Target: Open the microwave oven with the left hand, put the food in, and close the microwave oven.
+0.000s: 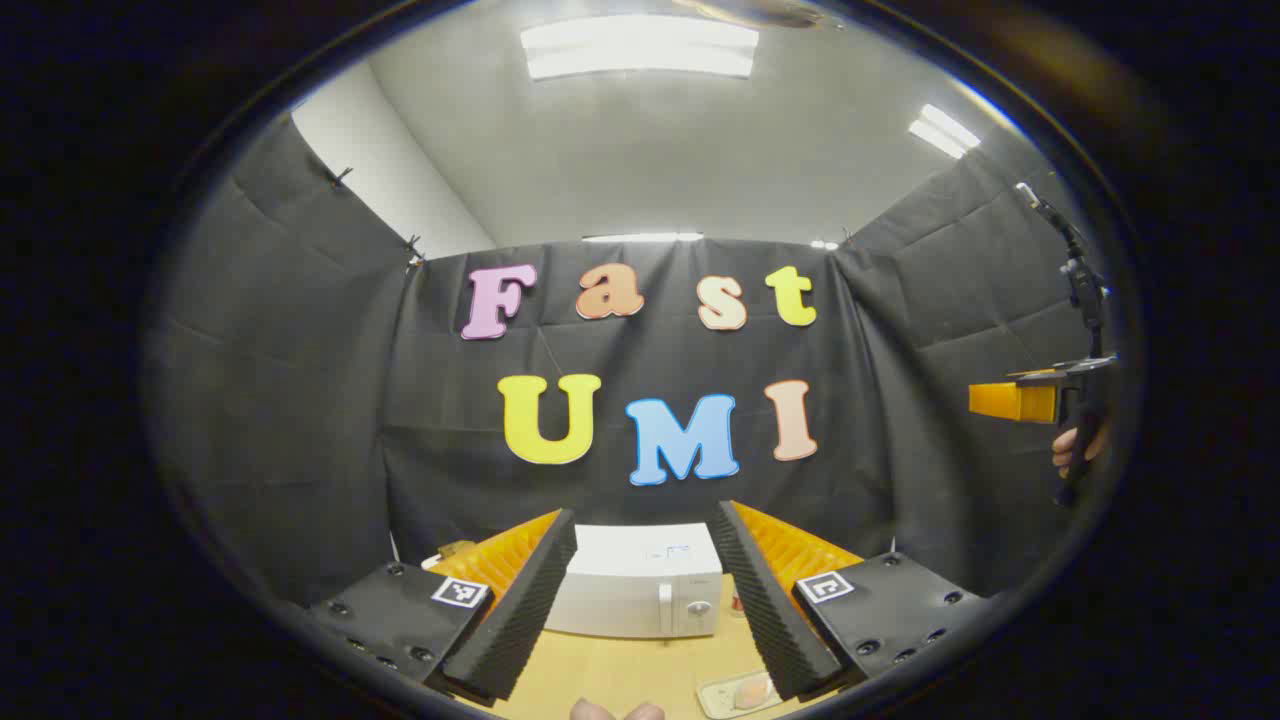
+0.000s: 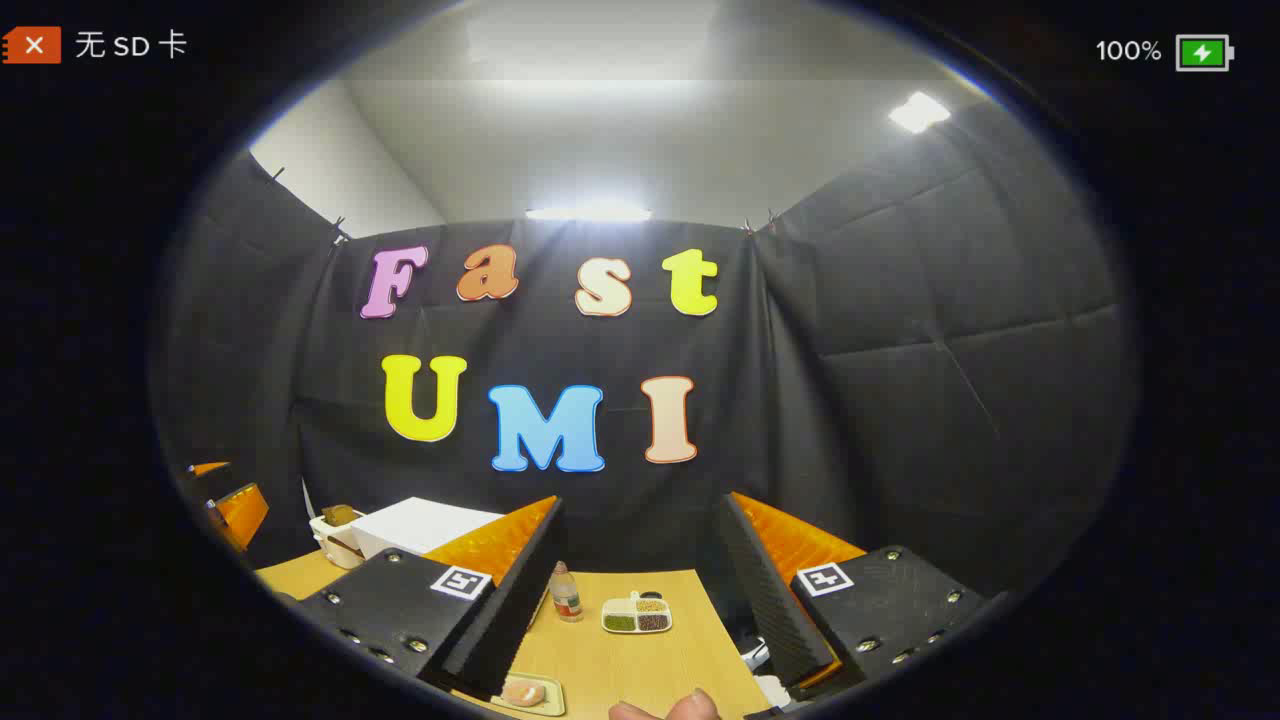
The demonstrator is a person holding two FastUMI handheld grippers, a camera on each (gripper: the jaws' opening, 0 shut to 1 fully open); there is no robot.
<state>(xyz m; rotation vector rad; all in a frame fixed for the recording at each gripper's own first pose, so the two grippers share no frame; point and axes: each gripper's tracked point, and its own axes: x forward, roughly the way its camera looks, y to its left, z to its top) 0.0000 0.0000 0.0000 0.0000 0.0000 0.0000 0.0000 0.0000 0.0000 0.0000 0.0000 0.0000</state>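
We see the booth's black cloth wall [image 1: 300, 400] closing in the back and both sides under a white ceiling with lit strip lights [image 1: 640, 48], and below it a pale wooden table [image 1: 620, 665]. In the left gripper view the microwave oven [image 1: 640, 580] sits at the far edge of the table against the wall, a white box with its long axis running left to right and its front facing us, door shut, with a vertical handle and a round knob toward its right side. The left gripper [image 1: 645, 600] frames it with fingers spread wide and nothing between them. The food [image 1: 750, 692] is a pale rounded piece on a small tray [image 1: 715, 698] near the table's front edge, beside the right-hand finger. In the right gripper view the right gripper [image 2: 640, 600] is likewise wide apart and empty, over the table, where a small bottle [image 2: 566, 592] and a divided dish [image 2: 636, 615] stand just beside each other; the microwave lies well to the left
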